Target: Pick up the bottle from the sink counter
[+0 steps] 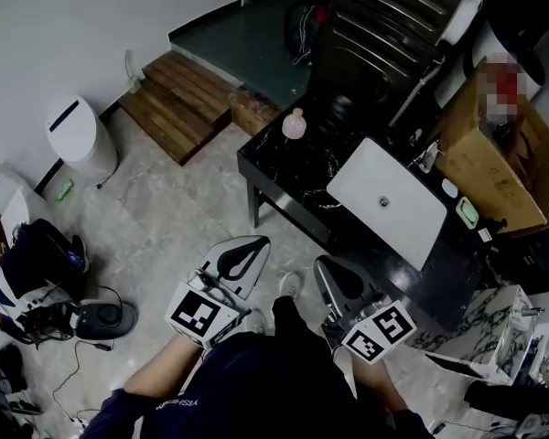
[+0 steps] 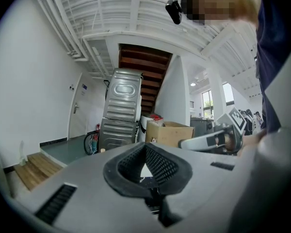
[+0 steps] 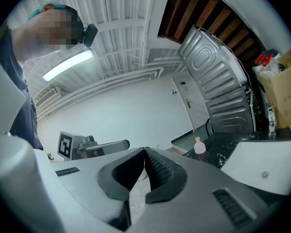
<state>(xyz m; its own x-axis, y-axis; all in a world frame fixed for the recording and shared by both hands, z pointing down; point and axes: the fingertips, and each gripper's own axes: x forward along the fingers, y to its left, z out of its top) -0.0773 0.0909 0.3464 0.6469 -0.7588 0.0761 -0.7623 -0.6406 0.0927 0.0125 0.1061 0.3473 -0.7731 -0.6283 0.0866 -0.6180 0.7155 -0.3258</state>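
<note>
You haven't started the pick yet. The bottle [image 1: 294,124] stands upright at the far corner of the black counter [image 1: 284,179], just above the middle of the head view and up-left of the white sink [image 1: 366,186] (the right gripper view shows it small, right of centre). Your left gripper [image 1: 247,248] and right gripper [image 1: 328,268] sit low in the frame, well apart from it, both clenched on nothing. By my reckoning everything remains: approach, open, grasp, lift.
</note>
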